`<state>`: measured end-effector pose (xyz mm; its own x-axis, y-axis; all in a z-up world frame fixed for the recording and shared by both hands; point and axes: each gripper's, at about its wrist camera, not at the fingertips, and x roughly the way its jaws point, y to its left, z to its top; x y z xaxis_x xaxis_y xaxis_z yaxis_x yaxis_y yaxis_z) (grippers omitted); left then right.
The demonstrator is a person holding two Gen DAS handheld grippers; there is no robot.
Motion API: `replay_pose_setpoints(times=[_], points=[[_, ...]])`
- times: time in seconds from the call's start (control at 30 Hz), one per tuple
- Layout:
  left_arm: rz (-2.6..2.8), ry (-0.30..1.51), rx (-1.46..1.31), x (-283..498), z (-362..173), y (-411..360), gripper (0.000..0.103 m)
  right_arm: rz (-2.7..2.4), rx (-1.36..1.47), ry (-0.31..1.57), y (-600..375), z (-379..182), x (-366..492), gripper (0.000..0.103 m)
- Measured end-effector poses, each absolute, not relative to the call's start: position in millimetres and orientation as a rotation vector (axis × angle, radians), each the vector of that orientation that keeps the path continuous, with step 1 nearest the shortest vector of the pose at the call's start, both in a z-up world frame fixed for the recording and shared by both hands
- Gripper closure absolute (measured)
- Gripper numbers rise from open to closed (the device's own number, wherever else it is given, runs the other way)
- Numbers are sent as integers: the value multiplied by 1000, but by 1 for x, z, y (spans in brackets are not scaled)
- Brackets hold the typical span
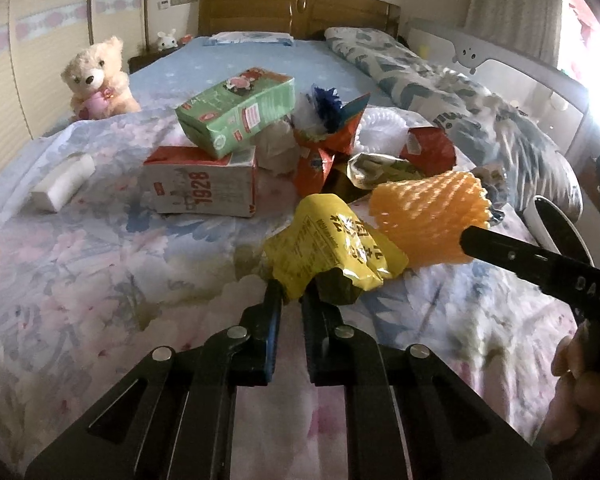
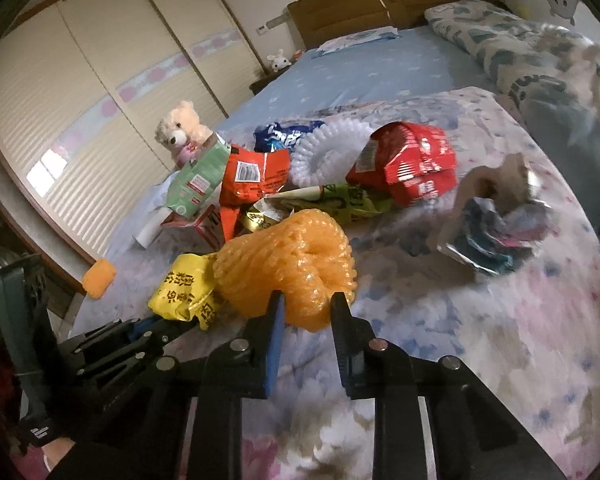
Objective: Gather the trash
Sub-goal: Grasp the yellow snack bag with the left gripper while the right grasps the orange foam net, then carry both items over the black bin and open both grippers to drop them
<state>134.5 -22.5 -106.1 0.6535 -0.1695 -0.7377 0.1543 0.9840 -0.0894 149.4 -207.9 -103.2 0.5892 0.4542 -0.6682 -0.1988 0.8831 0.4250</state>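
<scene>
Trash lies piled on a floral bedspread (image 1: 100,280). My left gripper (image 1: 291,294) is shut on a yellow snack wrapper (image 1: 332,248), also seen in the right wrist view (image 2: 184,292). My right gripper (image 2: 307,304) is shut on an orange foam fruit net (image 2: 292,264), which shows in the left wrist view (image 1: 428,216) with the right gripper's finger (image 1: 500,246) against it. Behind lie a green carton (image 1: 236,116) on a red-and-white carton (image 1: 204,188), an orange wrapper (image 1: 324,148), a red wrapper (image 2: 408,164) and a white foam ring (image 2: 328,156).
A teddy bear (image 1: 96,80) sits at the left of the bed. A white block (image 1: 62,186) and an orange piece (image 2: 98,278) lie near the bed's left edge. A crumpled foil wrapper (image 2: 496,220) lies right. A rolled quilt (image 1: 440,80) and wooden headboard (image 1: 296,8) are behind.
</scene>
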Motion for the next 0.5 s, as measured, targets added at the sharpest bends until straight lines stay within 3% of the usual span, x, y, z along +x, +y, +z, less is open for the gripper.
replay_pose_setpoints(times=[0.5], points=[[-298,786,38,109,-77,-75,94,289,395,765,-265,-74,93,82]])
